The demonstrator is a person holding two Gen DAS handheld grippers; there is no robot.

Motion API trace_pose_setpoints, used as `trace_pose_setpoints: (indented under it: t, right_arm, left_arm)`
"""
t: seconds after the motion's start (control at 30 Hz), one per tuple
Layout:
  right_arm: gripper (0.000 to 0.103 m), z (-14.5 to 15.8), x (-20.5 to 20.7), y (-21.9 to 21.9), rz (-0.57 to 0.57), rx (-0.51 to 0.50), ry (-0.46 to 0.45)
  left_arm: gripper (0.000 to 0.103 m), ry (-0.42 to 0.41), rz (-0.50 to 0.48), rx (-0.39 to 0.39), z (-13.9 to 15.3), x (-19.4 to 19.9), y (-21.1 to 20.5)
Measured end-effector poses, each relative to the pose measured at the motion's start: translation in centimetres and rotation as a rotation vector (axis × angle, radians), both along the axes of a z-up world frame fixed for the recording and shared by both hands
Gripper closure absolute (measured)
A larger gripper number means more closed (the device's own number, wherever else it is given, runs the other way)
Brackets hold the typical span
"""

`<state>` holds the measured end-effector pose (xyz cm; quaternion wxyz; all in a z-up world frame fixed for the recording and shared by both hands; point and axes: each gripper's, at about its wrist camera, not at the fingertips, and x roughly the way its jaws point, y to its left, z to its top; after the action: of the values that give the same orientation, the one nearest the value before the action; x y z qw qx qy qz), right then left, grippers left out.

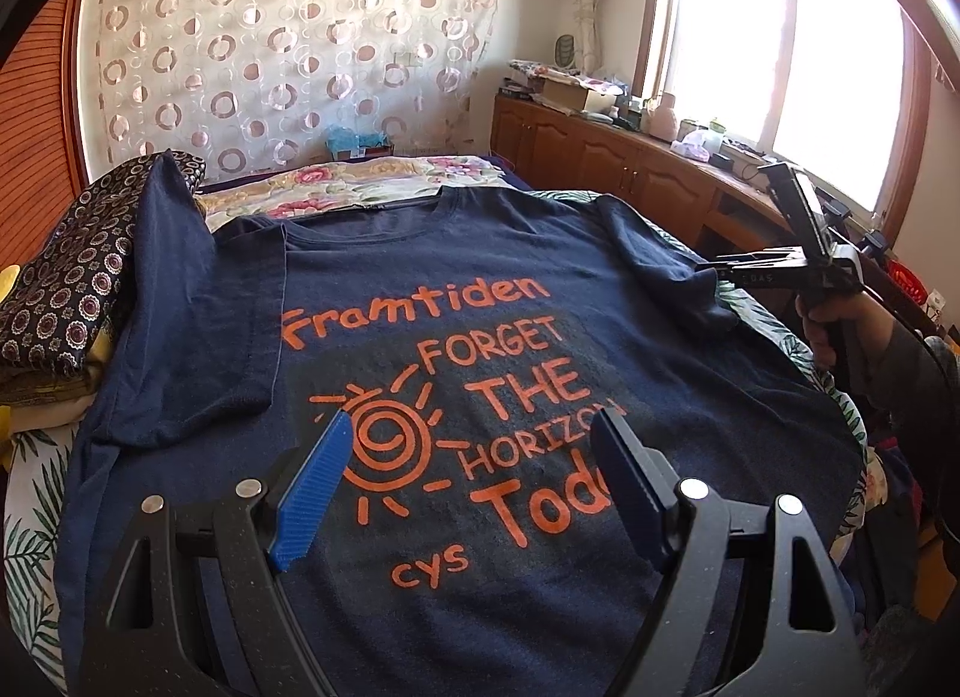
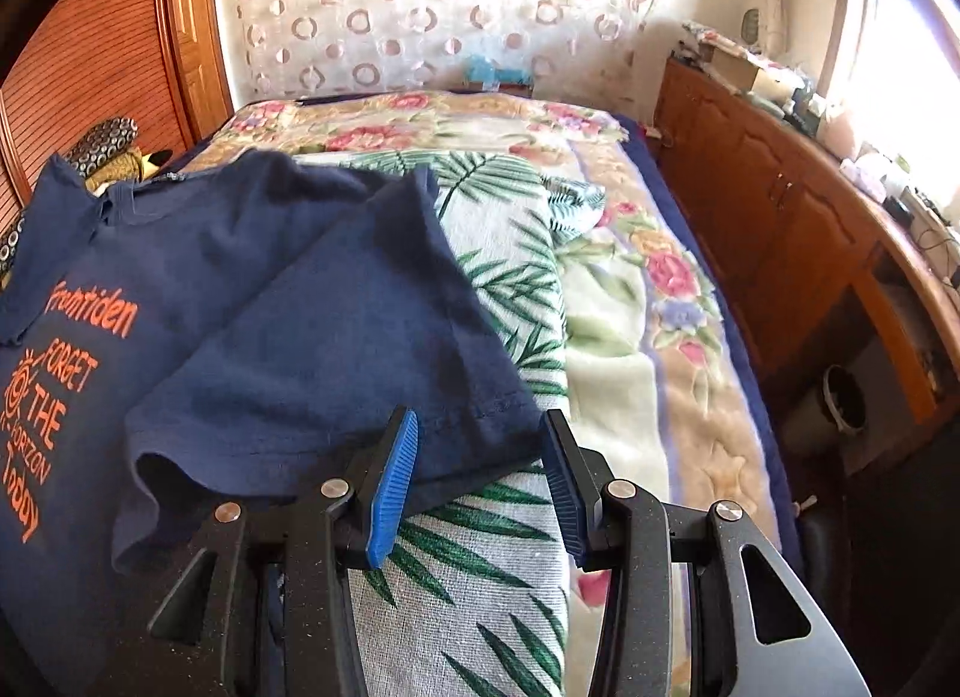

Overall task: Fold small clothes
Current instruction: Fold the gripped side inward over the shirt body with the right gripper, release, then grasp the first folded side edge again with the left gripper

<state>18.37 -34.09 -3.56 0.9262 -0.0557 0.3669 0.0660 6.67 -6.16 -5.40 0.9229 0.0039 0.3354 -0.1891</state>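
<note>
Blue ribbed pads of the left tool (image 1: 474, 457) sat nearest the lens, jaws wide, nothing between them, poised over the printed chest of the T-shirt (image 1: 456, 349). Shirt: navy, short-sleeved, round neck, lying face up on the bed (image 2: 648, 289), collar toward 12 o'clock in the left wrist view. Orange print read "Framtiden / FORGET THE HORIZON / Today / cys" beside a spiral sun. Fabric lay mostly flat with light creasing. One sleeve (image 1: 198, 301) at 10 o'clock lay folded inward over the body, its hem line running down the chest next to the print. Opposite sleeve (image 2: 336, 349) at 2 o'clock in the left view also lay turned in over the shoulder; in the right wrist view it filled the centre, hem stitching visible, cuff edge slightly lifted at 8 o'clock.

Right tool (image 2: 480, 487): jaws about halfway apart, sleeve hem lying just ahead of and partly between the pads, pads not pressing on it. From the left view, the same tool was seen at 3 o'clock, gripped by a hand (image 1: 822, 331).

Under the shirt: palm-leaf cloth (image 2: 480, 577) over a floral blanket (image 2: 660, 277). Patterned dark folded fabric (image 1: 66, 289) at 9 o'clock, touching the shirt's edge.
</note>
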Motion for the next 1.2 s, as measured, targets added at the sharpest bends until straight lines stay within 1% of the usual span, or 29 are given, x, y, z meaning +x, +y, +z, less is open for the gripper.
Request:
trace_pose_setpoints:
  t: [0.03,0.07,0.1,0.13,0.17,0.33,0.5,0.63,0.8,0.9,0.93,0.97,1.0,1.03,1.07,1.13,1.2]
  right_arm:
    - [0.063,0.0,0.1,0.0,0.007,0.008,0.001]
    - [0.073,0.3,0.0,0.0,0.019,0.014,0.003]
    - [0.088,0.7,-0.1,-0.1,0.031,0.006,0.004]
    - [0.097,0.7,0.0,-0.5,0.049,0.009,0.012]
    - [0.100,0.9,0.0,-0.5,0.058,0.015,0.016]
    - [0.101,2.9,-0.4,0.1,0.113,0.053,-0.035]
    - [0.101,5.7,-0.9,4.0,0.213,0.055,-0.076]
    - [0.101,7.0,-0.5,7.5,0.290,0.057,-0.087]
    - [0.101,8.1,0.2,11.3,0.353,0.070,-0.090]
    - [0.101,7.8,1.1,11.8,0.358,0.073,-0.085]
    - [0.100,7.7,1.5,11.6,0.350,0.068,-0.085]
    - [0.092,7.5,1.7,11.4,0.341,0.062,-0.090]
    - [0.081,7.3,1.8,11.0,0.338,0.060,-0.095]
    - [0.077,7.2,1.9,10.9,0.337,0.061,-0.101]
    - [0.074,7.2,1.7,10.5,0.333,0.061,-0.107]
    - [0.074,7.2,1.2,10.2,0.309,0.051,-0.110]
    - [0.074,6.5,1.4,9.2,0.279,0.044,-0.103]
  left_arm:
    - [0.021,0.001,0.000,-0.002,0.0,0.0,0.1]
    - [0.021,0.003,0.000,-0.004,-0.1,0.0,0.1]
    - [0.021,0.004,0.002,-0.006,-0.1,0.0,0.2]
    - [0.021,0.003,0.002,-0.008,-0.1,0.0,0.2]
    - [0.021,0.002,0.002,-0.011,0.0,0.0,0.3]
    - [0.021,-0.001,0.003,-0.011,0.0,-0.1,0.3]
    - [0.021,0.001,0.005,-0.012,0.0,-0.2,0.3]
    - [0.021,0.002,0.009,-0.018,-0.1,-0.3,0.5]
    - [0.021,0.004,0.017,-0.026,-0.3,-0.4,0.9]
    - [0.021,0.003,0.021,-0.028,-0.2,-0.5,1.1]
    - [0.021,0.001,0.023,-0.028,-0.2,-0.4,1.3]
    - [0.021,-0.001,0.024,-0.028,-0.1,-0.5,1.4]
    - [0.021,-0.002,0.026,-0.029,-0.1,-0.5,1.4]
    - [0.021,-0.003,0.029,-0.030,0.0,-0.5,1.5]
    - [0.021,-0.005,0.031,-0.031,0.0,-0.5,1.6]
    - [0.021,-0.006,0.037,-0.035,0.0,-0.5,1.8]
    - [0.021,-0.006,0.041,-0.037,0.0,-0.4,2.0]
